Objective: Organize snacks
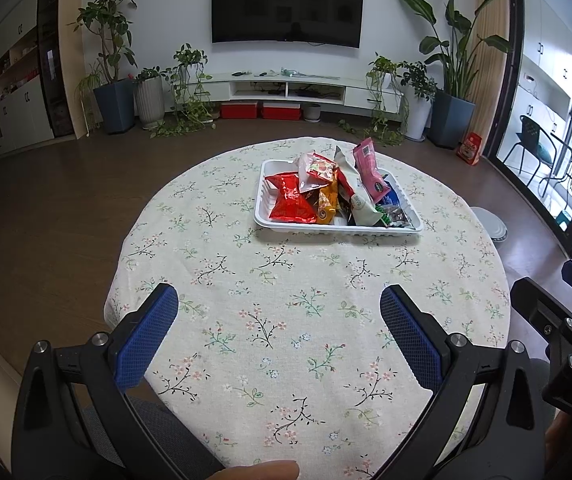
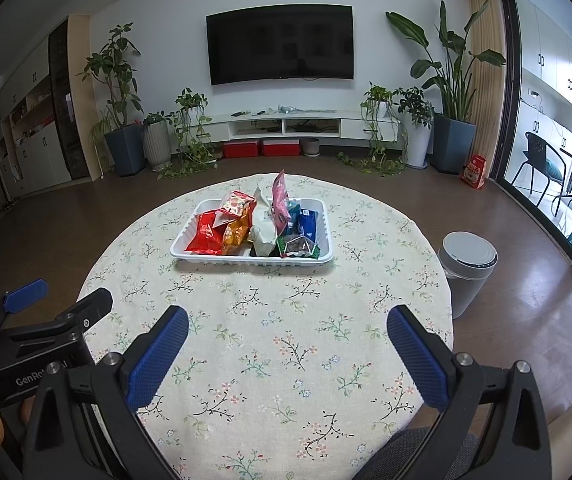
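Observation:
A white tray [image 1: 282, 227] on the far half of the round table holds several snack packets: a red one [image 1: 290, 202], an orange one [image 1: 328, 200], a pink one [image 1: 370, 168] standing upright, a white one and a blue one. The tray [image 2: 190, 255] and the pink packet [image 2: 281, 200] also show in the right wrist view. My left gripper [image 1: 279, 300] is open and empty above the near part of the table. My right gripper [image 2: 288, 320] is open and empty beside it, well short of the tray.
The round table [image 1: 286, 340] has a floral cloth. A grey bin [image 2: 468, 268] stands on the floor by the table's right edge. A TV console, potted plants and red boxes line the far wall. The other gripper shows at each view's edge.

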Demonstrator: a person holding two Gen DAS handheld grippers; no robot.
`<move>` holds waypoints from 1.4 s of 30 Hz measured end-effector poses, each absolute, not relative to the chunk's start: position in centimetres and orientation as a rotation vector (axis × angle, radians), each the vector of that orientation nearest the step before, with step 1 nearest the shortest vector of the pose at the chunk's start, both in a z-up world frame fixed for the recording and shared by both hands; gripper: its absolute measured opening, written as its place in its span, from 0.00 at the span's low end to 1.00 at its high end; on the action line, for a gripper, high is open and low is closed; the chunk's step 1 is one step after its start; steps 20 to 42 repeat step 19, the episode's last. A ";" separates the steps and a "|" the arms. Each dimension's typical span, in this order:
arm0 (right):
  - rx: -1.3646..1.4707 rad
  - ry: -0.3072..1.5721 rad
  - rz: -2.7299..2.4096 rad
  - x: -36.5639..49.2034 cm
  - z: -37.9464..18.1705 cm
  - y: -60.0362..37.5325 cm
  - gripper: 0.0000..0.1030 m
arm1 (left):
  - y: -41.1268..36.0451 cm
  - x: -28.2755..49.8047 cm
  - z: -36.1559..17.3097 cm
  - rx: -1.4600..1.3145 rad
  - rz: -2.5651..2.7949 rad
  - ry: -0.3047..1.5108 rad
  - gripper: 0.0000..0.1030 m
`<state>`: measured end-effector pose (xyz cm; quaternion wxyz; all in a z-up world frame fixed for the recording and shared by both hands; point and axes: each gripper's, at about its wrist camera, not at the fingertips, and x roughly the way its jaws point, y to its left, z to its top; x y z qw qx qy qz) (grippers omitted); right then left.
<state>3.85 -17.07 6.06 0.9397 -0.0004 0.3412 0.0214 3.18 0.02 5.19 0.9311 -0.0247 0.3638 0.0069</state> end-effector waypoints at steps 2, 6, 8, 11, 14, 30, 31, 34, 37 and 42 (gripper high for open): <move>-0.001 0.696 0.044 3.8 6.1 -17.1 0.99 | 0.1 3.2 5.0 -0.050 0.013 0.746 1.00; 0.001 0.699 0.044 3.7 5.9 -17.2 0.99 | 0.1 3.2 4.9 -0.051 0.013 0.748 1.00; 0.001 0.700 0.045 3.7 5.9 -17.2 0.99 | 0.1 3.1 4.8 -0.050 0.012 0.749 1.00; 0.000 0.700 0.045 3.5 5.9 -17.2 0.99 | 0.3 3.2 4.5 -0.055 0.008 0.755 1.00; 0.003 0.704 0.044 3.5 5.8 -17.3 0.99 | 0.3 3.4 4.2 -0.052 0.002 0.763 1.00; 0.013 0.717 0.041 2.6 5.0 -17.8 0.99 | 0.2 3.6 4.2 -0.041 0.005 0.760 1.00; 0.013 0.717 0.041 2.6 5.0 -17.8 0.99 | 0.2 3.6 4.2 -0.041 0.005 0.760 1.00; 0.013 0.717 0.041 2.6 5.0 -17.8 0.99 | 0.2 3.6 4.2 -0.041 0.005 0.760 1.00; 0.013 0.717 0.041 2.6 5.0 -17.8 0.99 | 0.2 3.6 4.2 -0.041 0.005 0.760 1.00; 0.013 0.717 0.041 2.6 5.0 -17.8 0.99 | 0.2 3.6 4.2 -0.041 0.005 0.760 1.00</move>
